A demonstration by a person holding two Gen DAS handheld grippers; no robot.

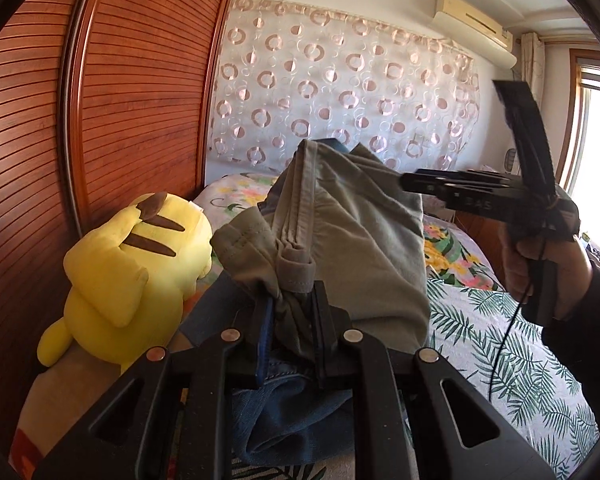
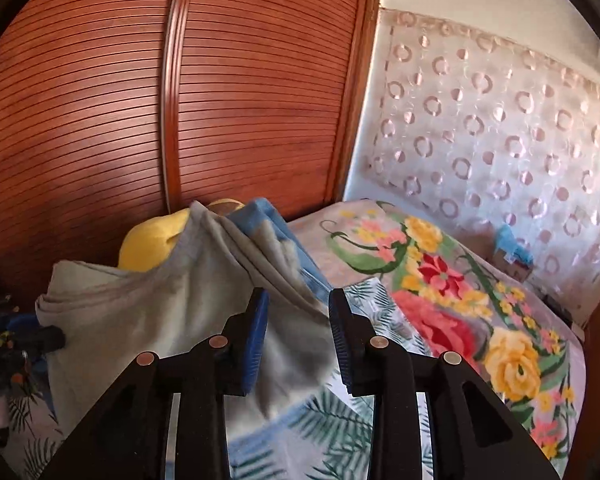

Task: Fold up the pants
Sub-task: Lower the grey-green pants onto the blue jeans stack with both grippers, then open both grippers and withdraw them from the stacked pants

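Note:
Grey-green pants [image 1: 340,220] hang bunched above the bed. My left gripper [image 1: 292,320] is shut on them at the waistband, by a belt loop. My right gripper [image 1: 404,182] reaches in from the right, its tips at the cloth's upper right edge, held by a person's hand [image 1: 540,268]. In the right wrist view the pants [image 2: 140,312] drape from the upper middle down past my right gripper [image 2: 298,320]. Its blue pads [image 2: 260,336] stand apart and do not press the cloth that runs between them. The left gripper [image 2: 24,340] shows at the left edge, against the cloth.
Blue jeans [image 1: 292,412] lie on the bed under the pants. A yellow plush toy [image 1: 132,264] leans against the slatted wooden wardrobe [image 1: 120,100]. The bed has a leaf-print sheet [image 1: 480,340] and a floral blanket [image 2: 460,300]. A curtain with rings [image 1: 340,92] hangs behind.

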